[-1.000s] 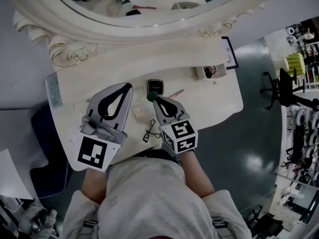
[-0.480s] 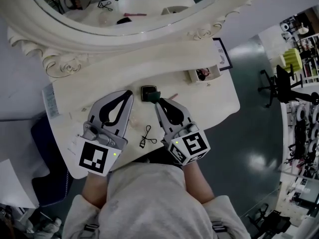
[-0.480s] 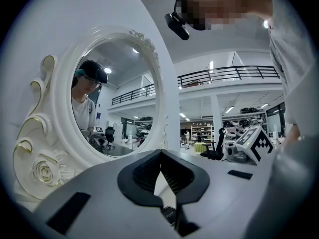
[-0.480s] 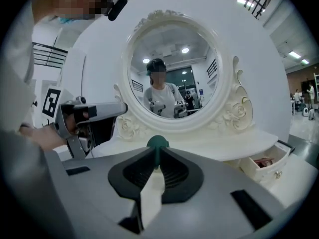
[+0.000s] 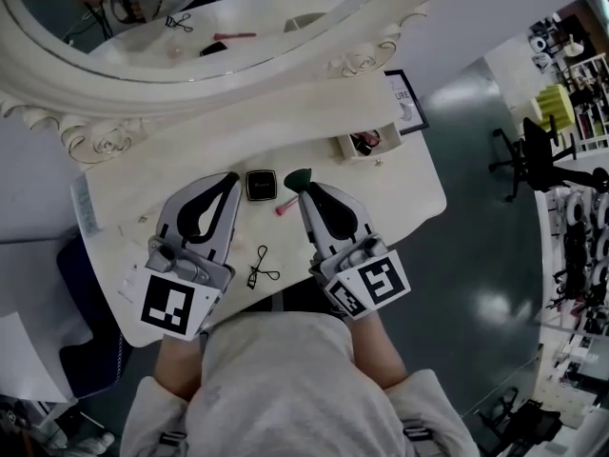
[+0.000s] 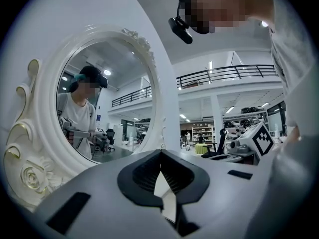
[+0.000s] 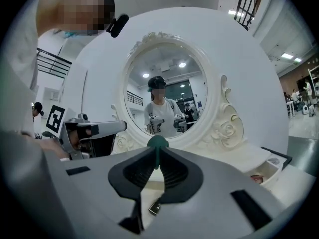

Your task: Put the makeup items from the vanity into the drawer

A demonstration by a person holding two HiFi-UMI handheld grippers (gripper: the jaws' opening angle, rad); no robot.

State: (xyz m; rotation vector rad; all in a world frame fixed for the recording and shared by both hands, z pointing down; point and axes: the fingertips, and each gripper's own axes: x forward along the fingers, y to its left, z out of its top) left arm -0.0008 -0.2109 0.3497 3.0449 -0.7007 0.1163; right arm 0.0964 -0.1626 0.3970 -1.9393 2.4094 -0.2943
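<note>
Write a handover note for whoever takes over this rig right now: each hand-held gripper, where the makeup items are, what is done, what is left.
Left hand-held gripper: shut, empty, over the vanity.
Right hand-held gripper: shut on the green makeup sponge.
On the vanity top: black compact, pink-tipped stick, eyelash curler.
Drawer: open at the right, with something dark already inside.
Done: sponge gripped.
Left: put the sponge in the drawer, then the compact, stick and curler.
</note>
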